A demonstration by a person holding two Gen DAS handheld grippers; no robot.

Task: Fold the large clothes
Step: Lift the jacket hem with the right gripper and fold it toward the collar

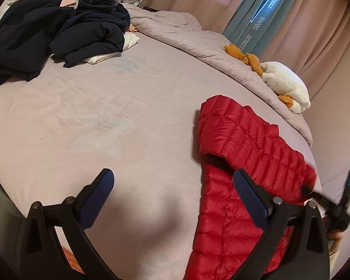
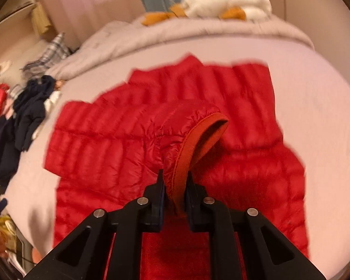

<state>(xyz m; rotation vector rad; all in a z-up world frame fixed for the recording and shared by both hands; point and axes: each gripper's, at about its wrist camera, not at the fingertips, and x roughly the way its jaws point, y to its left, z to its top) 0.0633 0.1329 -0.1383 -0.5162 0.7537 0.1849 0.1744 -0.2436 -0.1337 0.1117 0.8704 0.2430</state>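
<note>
Red jacket [image 1: 240, 163] lies on our bed [image 1: 105, 121] right of our left gripper [image 1: 172, 186], its fingers spread and empty, while our right gripper [image 2: 175, 184], nearer, pinches its cuff [image 2: 198, 135] just ahead.

The blue-grey curtain [image 1: 252, 26] carries the white words "HANEL HOMETEILE" along its edge.
</note>
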